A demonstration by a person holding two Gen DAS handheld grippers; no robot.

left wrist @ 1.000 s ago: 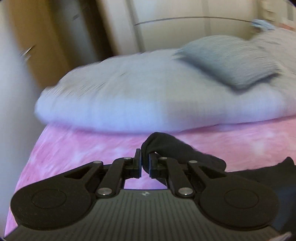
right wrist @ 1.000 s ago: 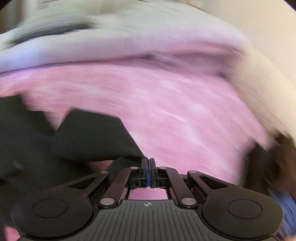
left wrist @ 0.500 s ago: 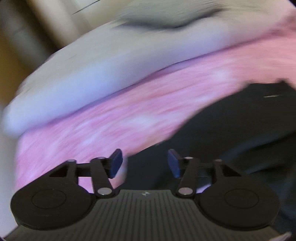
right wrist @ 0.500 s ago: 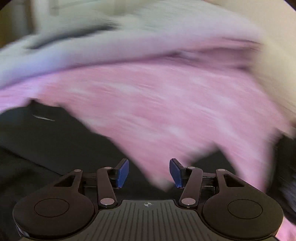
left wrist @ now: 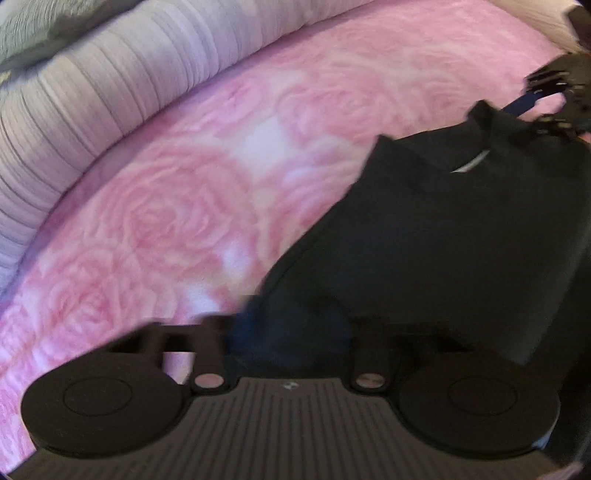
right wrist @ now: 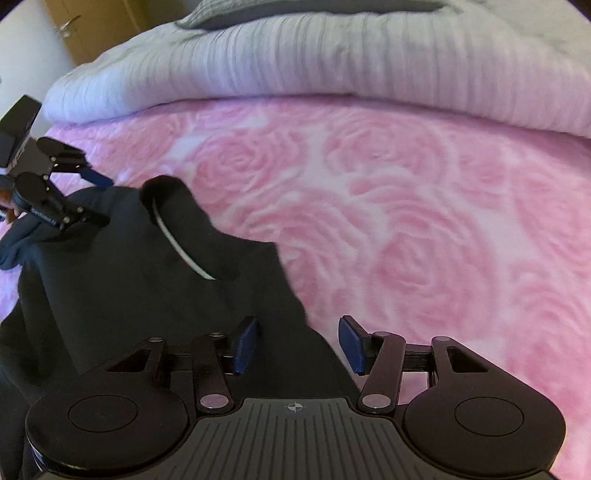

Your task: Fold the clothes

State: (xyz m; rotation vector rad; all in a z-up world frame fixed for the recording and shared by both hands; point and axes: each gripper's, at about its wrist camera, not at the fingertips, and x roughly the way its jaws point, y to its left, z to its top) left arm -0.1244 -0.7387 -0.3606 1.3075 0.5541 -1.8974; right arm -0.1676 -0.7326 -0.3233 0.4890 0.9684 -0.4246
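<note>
Pink rose-patterned bedspread (right wrist: 424,221) seen spread across bed, ribbed pale duvet (right wrist: 332,70) bunched along far edge; wooden door (right wrist: 92,26) glimpsed in right wrist view only. Black garment (right wrist: 155,280) laid flat on bedspread, white-trimmed neckline (right wrist: 181,243) visible. Right gripper (right wrist: 297,343) held spread, nothing pinched, garment's edge lying between blue pads (right wrist: 245,345). Left gripper (right wrist: 99,199) shown spread at garment's far shoulder in right wrist view; own view blurred, tips lost against dark cloth. Garment (left wrist: 461,240) fills right side there.
</note>
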